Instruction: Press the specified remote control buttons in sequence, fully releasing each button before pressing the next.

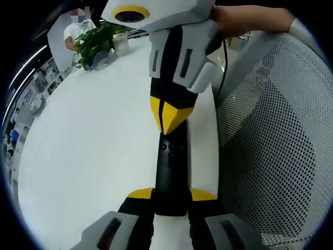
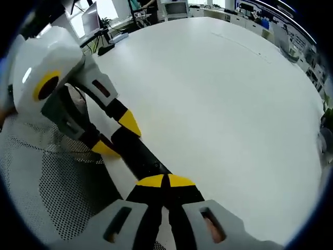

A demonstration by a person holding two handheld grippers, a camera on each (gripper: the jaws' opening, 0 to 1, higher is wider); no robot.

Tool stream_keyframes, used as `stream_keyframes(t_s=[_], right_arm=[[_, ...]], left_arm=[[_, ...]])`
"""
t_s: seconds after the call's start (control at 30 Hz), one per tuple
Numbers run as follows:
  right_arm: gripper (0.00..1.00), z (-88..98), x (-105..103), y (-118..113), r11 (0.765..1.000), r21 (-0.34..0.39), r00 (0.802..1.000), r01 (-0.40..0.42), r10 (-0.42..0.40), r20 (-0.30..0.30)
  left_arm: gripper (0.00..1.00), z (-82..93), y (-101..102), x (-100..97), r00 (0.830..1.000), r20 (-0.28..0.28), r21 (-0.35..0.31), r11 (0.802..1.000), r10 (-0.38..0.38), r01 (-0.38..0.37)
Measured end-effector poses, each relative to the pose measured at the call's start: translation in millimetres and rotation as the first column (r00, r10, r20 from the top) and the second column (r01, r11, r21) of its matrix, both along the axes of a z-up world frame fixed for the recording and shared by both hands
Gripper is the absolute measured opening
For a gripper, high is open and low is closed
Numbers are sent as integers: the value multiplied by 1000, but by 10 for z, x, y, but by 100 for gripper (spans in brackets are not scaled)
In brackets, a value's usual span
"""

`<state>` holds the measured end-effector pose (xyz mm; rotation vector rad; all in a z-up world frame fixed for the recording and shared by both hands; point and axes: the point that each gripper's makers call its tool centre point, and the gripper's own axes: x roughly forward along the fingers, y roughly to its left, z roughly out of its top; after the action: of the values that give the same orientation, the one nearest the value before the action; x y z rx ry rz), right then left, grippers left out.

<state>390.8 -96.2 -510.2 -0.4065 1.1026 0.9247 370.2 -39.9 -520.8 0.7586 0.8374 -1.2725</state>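
Remote control (image 1: 170, 174), long and black, sits clamped by its near end between the yellow-tipped jaws of the left gripper (image 1: 171, 200), out past the table's (image 1: 99, 156) near edge and over the mesh chair (image 1: 276, 140). The right gripper (image 2: 165, 181) has its two jaws pressed together into one yellow point, set down on the remote's upper face near the small buttons (image 1: 166, 147); whether a button is actually depressed I cannot tell. My judgement: a press in the sequence is in hand. The next move would call for lifting the point straight off until it is clear of the button, then shifting along the remote to the next one while the left grip holds steady.

Beyond, the white table runs bare to its far edge, where a potted plant (image 1: 96, 41) stands, with a person behind it. Monitors (image 2: 91, 18) sit past another edge. Nothing stands in the way; the narrow remote and closely set buttons are the risk.
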Motion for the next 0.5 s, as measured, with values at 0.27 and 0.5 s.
stream_keyframes(t_s=[0.27,0.5], right_arm=[[0,-13,27,3,1000,-16,1000,-1,1,12],[0,-7,16,-3,1000,8,1000,22,-22,9]], left_arm=[[24,-4,2,6,1000,-17,-7,1000,16,-16],[24,-5,2,7,1000,-17,-9,1000,20,-20]])
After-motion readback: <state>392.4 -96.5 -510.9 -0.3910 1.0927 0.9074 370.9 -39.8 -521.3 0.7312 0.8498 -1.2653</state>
